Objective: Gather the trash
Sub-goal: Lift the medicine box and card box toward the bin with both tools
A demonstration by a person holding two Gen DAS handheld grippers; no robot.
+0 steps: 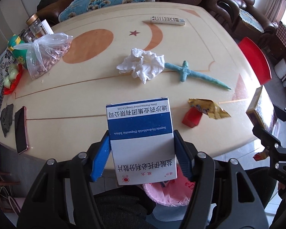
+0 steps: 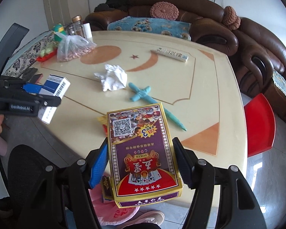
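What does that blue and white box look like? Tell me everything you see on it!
The blue and white box is a flat cardboard medicine carton with a white face, a broad blue band and black Chinese and English print, seen upside down. One narrow side carries a barcode. The left gripper clamps it between its blue fingers, holding it off the table near the front edge, above a pink-lined bin. Only the finger pads touch it.

Soft, even daylight filled the room, brightest at the far right, and shadows under things on the table (image 1: 162,38) were faint. The glossy tabletop showed a mild sheen and the floor near right a pale glare. Both fisheye views bent straight lines strongly and darkened toward black corners; focus was sharp at the centre, slightly smeared at the rims.
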